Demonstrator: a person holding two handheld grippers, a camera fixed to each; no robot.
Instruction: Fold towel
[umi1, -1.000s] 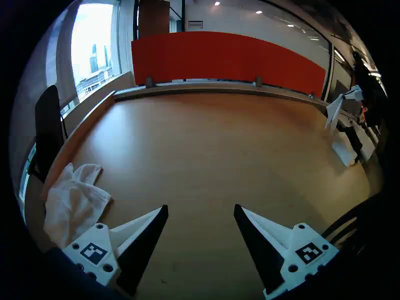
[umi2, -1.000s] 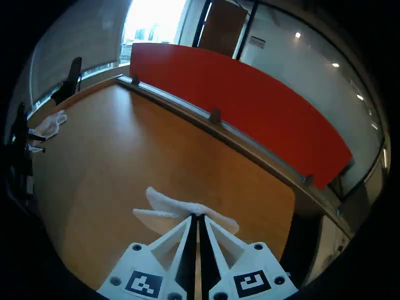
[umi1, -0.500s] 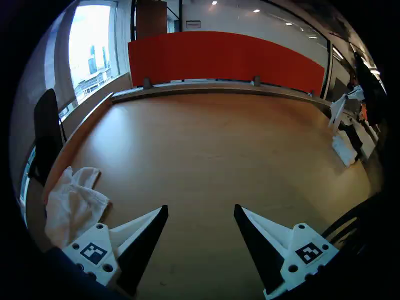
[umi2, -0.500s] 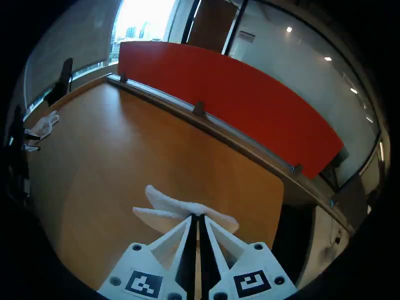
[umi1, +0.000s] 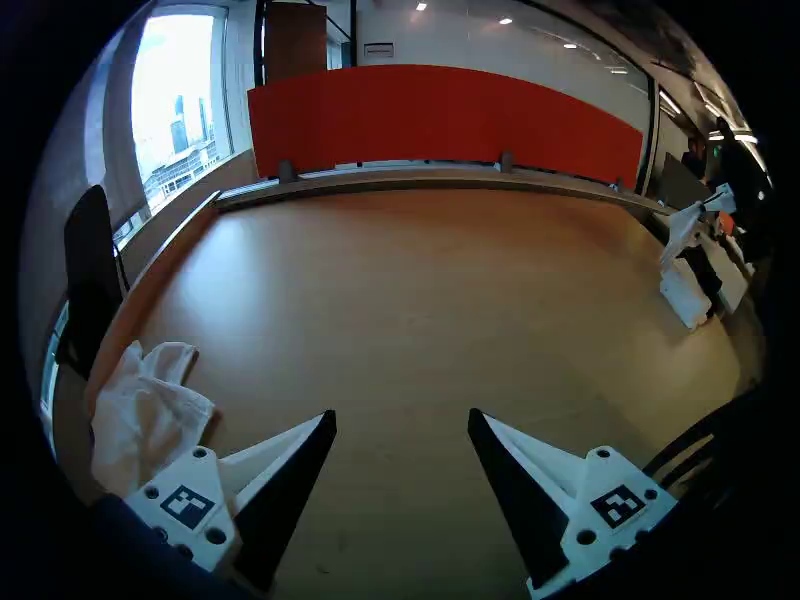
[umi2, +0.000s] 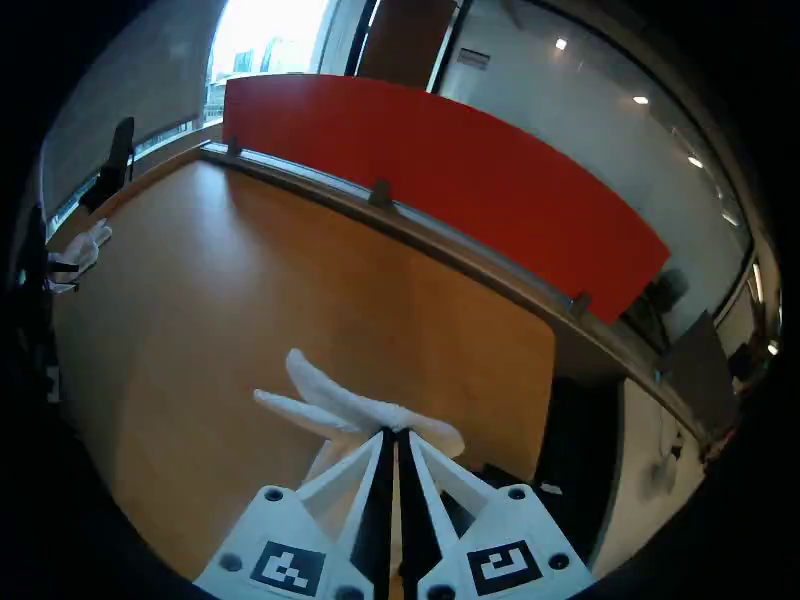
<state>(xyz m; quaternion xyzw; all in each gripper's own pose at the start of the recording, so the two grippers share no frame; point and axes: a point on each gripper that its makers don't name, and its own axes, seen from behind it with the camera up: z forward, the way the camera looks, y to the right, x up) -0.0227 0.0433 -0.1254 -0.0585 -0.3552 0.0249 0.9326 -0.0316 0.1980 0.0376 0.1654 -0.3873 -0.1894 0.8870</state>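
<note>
A crumpled white towel (umi1: 148, 412) lies on the wooden table (umi1: 400, 280) at its left edge, just left of my left gripper (umi1: 400, 415), which is open and holds nothing. My right gripper (umi2: 397, 434) is shut on a second white towel (umi2: 345, 405), whose folds stick out to the left and right in front of the fingertips, above the table (umi2: 250, 290) near its right end. In the left gripper view that held towel (umi1: 686, 225) hangs at the far right, over a flat white cloth (umi1: 684, 297) on the table. The crumpled towel (umi2: 85, 245) shows far left in the right gripper view.
A red partition (umi1: 440, 110) runs along the table's far edge. A black chair (umi1: 85, 270) stands beyond the left edge, by the window. The table's right end (umi2: 553, 400) drops off to dark floor just right of the held towel.
My right gripper has carried its towel up and toward the table's right end, so the edge now lies close beside it. The left gripper has turned slightly; the crumpled towel stays put.
</note>
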